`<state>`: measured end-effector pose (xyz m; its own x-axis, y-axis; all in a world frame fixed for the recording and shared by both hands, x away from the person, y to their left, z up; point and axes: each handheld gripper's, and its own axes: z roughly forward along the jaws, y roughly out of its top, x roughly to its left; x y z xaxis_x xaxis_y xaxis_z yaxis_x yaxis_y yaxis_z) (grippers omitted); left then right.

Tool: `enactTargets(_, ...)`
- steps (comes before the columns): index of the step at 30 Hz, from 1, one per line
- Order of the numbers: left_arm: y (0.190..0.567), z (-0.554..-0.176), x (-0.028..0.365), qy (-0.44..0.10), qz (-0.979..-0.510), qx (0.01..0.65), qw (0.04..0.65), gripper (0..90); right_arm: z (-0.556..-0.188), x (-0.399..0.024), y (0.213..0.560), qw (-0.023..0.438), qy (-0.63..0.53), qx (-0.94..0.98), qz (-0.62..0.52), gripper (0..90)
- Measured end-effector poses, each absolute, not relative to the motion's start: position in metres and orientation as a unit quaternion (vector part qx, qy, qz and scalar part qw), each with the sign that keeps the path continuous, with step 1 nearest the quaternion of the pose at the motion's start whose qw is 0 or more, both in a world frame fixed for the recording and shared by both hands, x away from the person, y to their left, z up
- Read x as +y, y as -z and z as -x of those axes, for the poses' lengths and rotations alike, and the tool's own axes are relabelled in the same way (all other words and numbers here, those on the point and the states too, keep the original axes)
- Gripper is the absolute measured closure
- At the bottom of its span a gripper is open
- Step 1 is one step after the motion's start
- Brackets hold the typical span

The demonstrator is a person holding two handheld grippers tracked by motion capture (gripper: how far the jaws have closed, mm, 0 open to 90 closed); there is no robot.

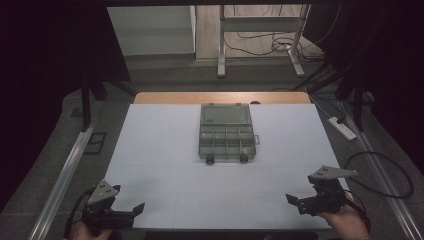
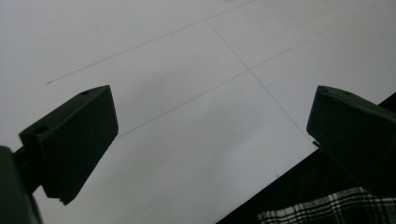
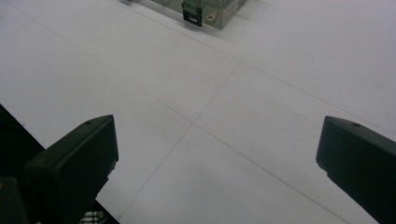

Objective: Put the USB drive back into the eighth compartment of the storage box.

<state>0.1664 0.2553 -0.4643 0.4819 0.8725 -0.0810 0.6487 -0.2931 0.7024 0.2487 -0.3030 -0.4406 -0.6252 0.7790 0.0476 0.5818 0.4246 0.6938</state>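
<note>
Both tongs gape wide and empty near the bench [image 1: 150, 150] front edge, left tongs [image 1: 131, 210] and right tongs [image 1: 295, 202] well apart. Bare white sheet lies between them and the organiser box [image 1: 226, 133], which sits mid-bench, its long axis running front to back, latches facing the person.

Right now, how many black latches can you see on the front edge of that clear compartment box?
2. One latch sits at the front left of the compartment box, the other latch at the front right. The right gripper view shows one up close.
</note>
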Motion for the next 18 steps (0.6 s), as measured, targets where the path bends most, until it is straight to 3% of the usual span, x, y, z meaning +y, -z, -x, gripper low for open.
enactTargets(18, 0.464, -0.166, 0.256, -0.162, -0.788, 0.482, 0.348, 2.2, -0.229, -0.312, 0.444, 0.163, -0.315, 0.834, -0.422, 0.0)
